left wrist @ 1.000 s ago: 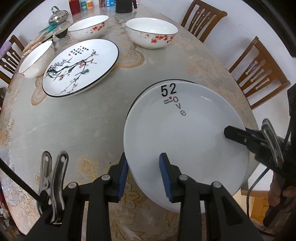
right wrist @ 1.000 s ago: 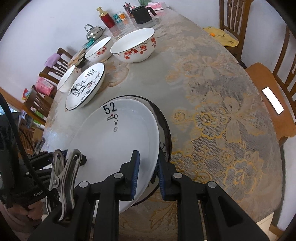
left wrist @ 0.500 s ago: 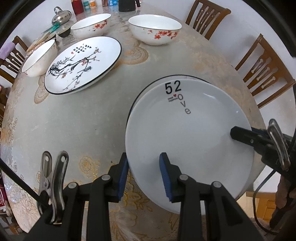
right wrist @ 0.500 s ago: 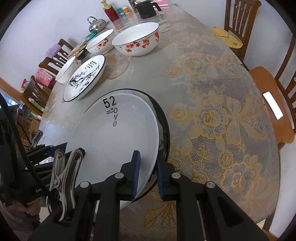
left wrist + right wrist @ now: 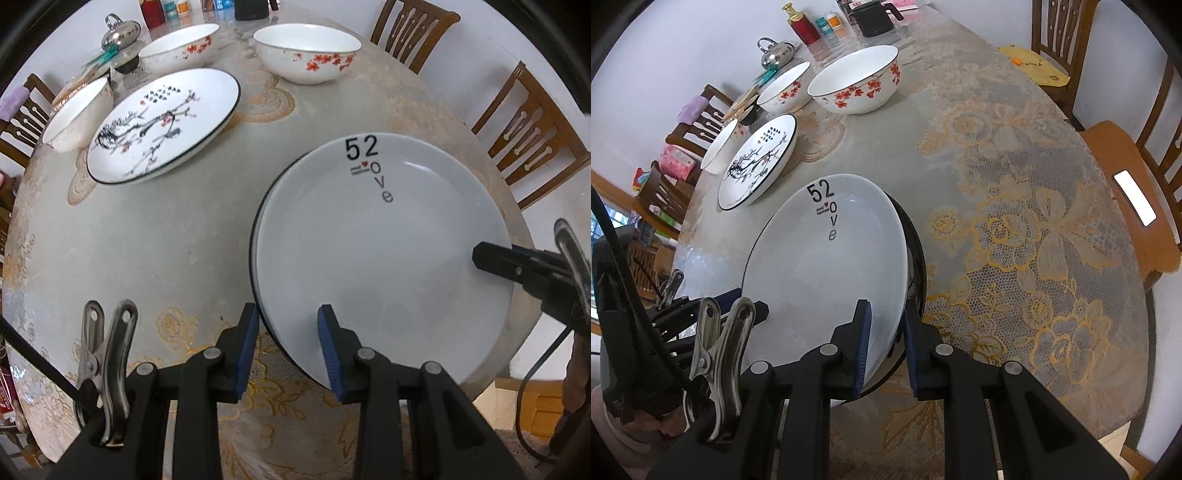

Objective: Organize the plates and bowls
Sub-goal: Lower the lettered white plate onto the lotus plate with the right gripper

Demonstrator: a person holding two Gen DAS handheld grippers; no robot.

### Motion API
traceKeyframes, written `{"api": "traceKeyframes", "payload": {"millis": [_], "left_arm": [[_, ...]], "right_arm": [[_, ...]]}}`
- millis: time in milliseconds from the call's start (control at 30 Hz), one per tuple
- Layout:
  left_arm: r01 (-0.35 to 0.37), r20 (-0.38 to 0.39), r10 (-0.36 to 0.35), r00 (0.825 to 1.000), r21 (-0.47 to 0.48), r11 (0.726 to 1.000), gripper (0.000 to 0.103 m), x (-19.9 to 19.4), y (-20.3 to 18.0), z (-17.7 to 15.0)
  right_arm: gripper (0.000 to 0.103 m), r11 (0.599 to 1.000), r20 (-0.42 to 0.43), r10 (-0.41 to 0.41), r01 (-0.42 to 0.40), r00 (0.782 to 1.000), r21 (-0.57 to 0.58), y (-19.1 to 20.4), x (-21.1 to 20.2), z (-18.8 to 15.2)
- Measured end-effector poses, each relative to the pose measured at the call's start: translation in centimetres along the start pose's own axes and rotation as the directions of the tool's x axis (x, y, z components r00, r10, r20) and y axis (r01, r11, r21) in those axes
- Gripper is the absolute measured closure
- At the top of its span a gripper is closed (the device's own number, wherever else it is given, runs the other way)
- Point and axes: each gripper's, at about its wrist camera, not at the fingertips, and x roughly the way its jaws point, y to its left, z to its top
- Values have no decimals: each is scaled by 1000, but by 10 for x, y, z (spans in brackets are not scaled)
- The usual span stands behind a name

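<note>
Plates: 3. White "52 love" plate point(image 5: 384, 266) sits on top of a black-rimmed plate point(image 5: 918, 258), w/ only a dark edge showing under it; both at the near edge of the table point(image 5: 147, 236). 3rd plate, the plum-branch plate point(image 5: 162, 122), lies flat further back, well apart from the stack.

Bowls: 3, all white w/ red blossoms. Big bowl point(image 5: 306, 51) and second bowl point(image 5: 179, 44) side by side at the far end; third bowl point(image 5: 77, 110) just beside the plum-branch plate.

Left gripper point(image 5: 288, 347): jaws narrow, straddling the near rim of the stack, one blue pad over the white plate, other outside the rim. Right gripper point(image 5: 884, 350): jaws narrow too, clamped on the white plate's rim at the opposite side.

Surface: round table, grey cloth w/ gold lace flowers. Kettle point(image 5: 777, 53), red bottle point(image 5: 803, 24), black jug point(image 5: 873, 20) at the far end. Wooden chairs point(image 5: 532, 125) around, white walls.
</note>
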Motion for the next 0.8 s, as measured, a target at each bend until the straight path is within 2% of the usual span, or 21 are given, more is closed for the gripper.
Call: {"api": "traceKeyframes", "payload": {"millis": [200,367,500,733,800], "left_arm": [[4,1,-4,1000,-5,1000,69,-2,-1,-3],[22,-11,-22,1000,-10,1000,69,-2,1,-3],[23,-11,-23,1000,-17,1000,69,-5,2,-3],[20,-25,-20,999,-30,999,69,-6,5,-4],[25,-24,-26,999,-34,999,69,-6,5,-4]], "right_arm": [[83,1000,1,-4,4,1000,2,-1,-1,1],[82,997,49,-61,62,997,-35,8,2,0],[75,994,68,-76,81,995,-70,13,1,0],[71,993,83,-94,100,992,-70,16,-2,-2],[66,989,96,-127,134,987,-68,16,-5,-2]]}}
